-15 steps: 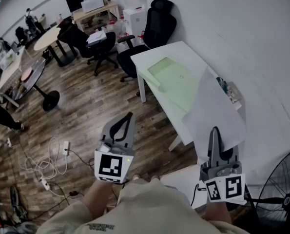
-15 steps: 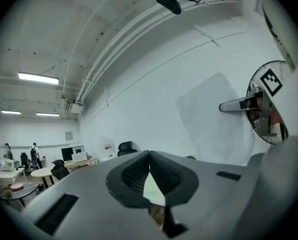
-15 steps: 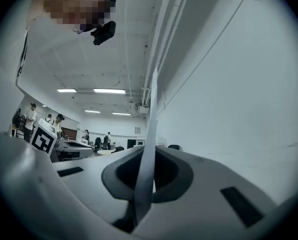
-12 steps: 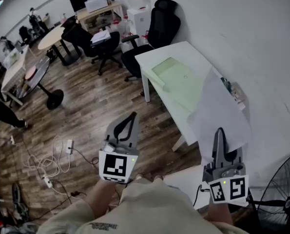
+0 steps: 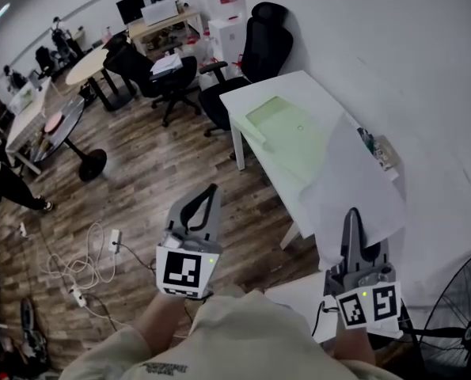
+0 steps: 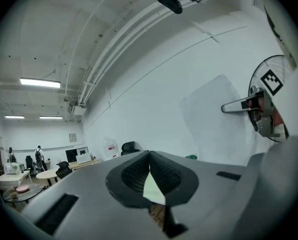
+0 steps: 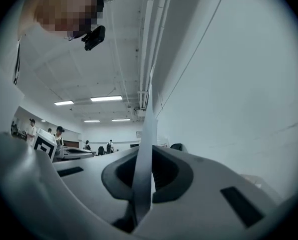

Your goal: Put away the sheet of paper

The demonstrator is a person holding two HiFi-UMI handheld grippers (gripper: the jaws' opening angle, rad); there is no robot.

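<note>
Head view looks steeply down on a person with a tool in each hand, standing on a wooden floor (image 5: 156,165) just short of a white counter (image 5: 298,81). The right tool (image 5: 351,214) has its jaws clamped tight on the lower edge of the sheet of paper (image 5: 354,176). The sheet stands up from the tool in the air, over the near end of the counter, and hides part of the counter's right side from this camera. A pale green mat (image 5: 286,133) lies flat on the counter beyond the sheet. A small printed item (image 5: 380,150) shows beside the sheet's right edge, too small to identify.

In the right gripper view the sheet of paper (image 7: 147,134) runs edge-on, a thin white strip rising from between the closed jaws of the right tool (image 7: 149,156).

The left tool (image 5: 212,188) is held out over the floor, well apart from the counter. In the left gripper view the left tool (image 6: 149,154) has its jaw tips meeting with nothing between them. The same view shows the right tool (image 6: 228,106) and the raised sheet (image 6: 209,116) against the white wall.

A black office chair (image 5: 259,38) stands at the counter's far end, a fan (image 5: 457,307) at the lower right, and cables (image 5: 73,271) lie on the floor.
</note>
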